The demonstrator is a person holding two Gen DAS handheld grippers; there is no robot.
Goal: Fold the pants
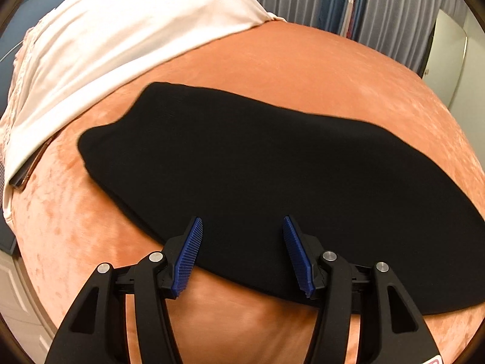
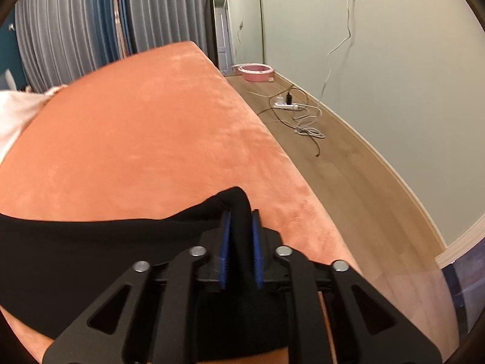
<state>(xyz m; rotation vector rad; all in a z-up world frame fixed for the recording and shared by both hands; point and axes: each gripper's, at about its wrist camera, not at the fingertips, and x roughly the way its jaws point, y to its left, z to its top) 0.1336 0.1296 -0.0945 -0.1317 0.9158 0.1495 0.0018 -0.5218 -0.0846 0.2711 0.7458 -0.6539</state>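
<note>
The black pants (image 1: 257,176) lie folded flat on the orange bed cover (image 1: 303,69). My left gripper (image 1: 242,227) is open just above their near edge, with nothing between its blue pads (image 1: 189,251). My right gripper (image 2: 241,221) is shut on a raised fold of the black pants (image 2: 91,257) near the bed's right side, and the cloth bunches up between its blue pads (image 2: 256,248).
A white pillow (image 1: 106,48) with a phone-like flat object (image 1: 27,173) under its edge lies at the far left. Pleated curtains (image 2: 75,30) hang behind the bed. On the wooden floor (image 2: 348,176) to the right lie a power strip with cables (image 2: 291,106) and a pink basin (image 2: 257,71).
</note>
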